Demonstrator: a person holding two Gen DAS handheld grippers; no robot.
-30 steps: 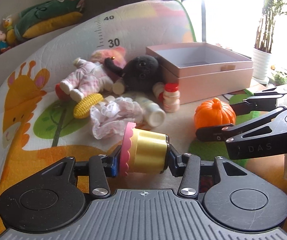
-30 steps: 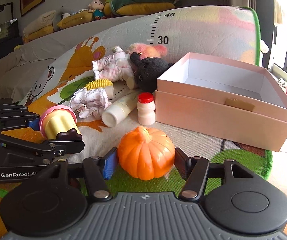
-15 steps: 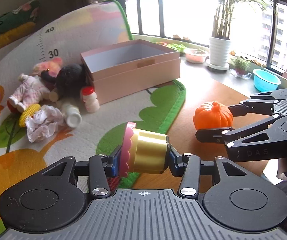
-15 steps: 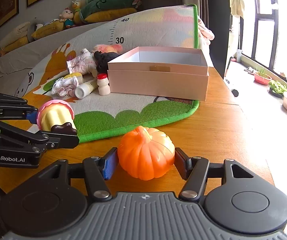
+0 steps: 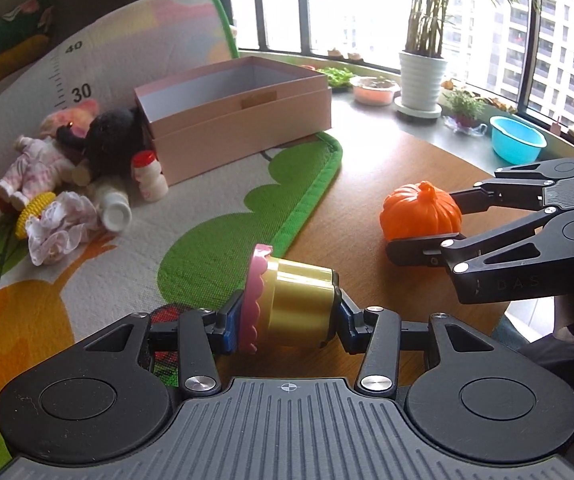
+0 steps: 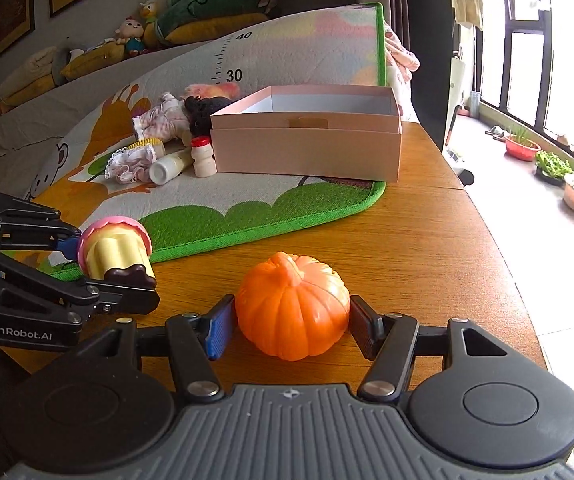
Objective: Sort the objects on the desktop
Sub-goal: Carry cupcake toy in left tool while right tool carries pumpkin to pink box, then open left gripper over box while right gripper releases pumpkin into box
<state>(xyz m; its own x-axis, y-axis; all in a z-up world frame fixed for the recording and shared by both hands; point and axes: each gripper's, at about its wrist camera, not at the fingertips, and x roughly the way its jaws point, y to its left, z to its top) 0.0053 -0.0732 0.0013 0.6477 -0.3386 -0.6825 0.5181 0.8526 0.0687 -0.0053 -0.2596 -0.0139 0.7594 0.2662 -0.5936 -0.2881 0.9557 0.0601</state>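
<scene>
**Both grippers loaded, held above table near mat edge**

The toy cupcake (image 5: 291,306) is clamped sideways in the left gripper (image 5: 287,316); the pumpkin (image 6: 291,306) is pinched at its widest part by the right gripper (image 6: 291,320). Both are judged light, hard, smooth plastic (slip likely on rounded sides). The pink box (image 6: 307,140) sits open on the mat (image 6: 215,204), well apart.

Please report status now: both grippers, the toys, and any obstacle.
Left gripper shut on toy cupcake. Right gripper shut on orange pumpkin. Pink box open, path clear.
</scene>
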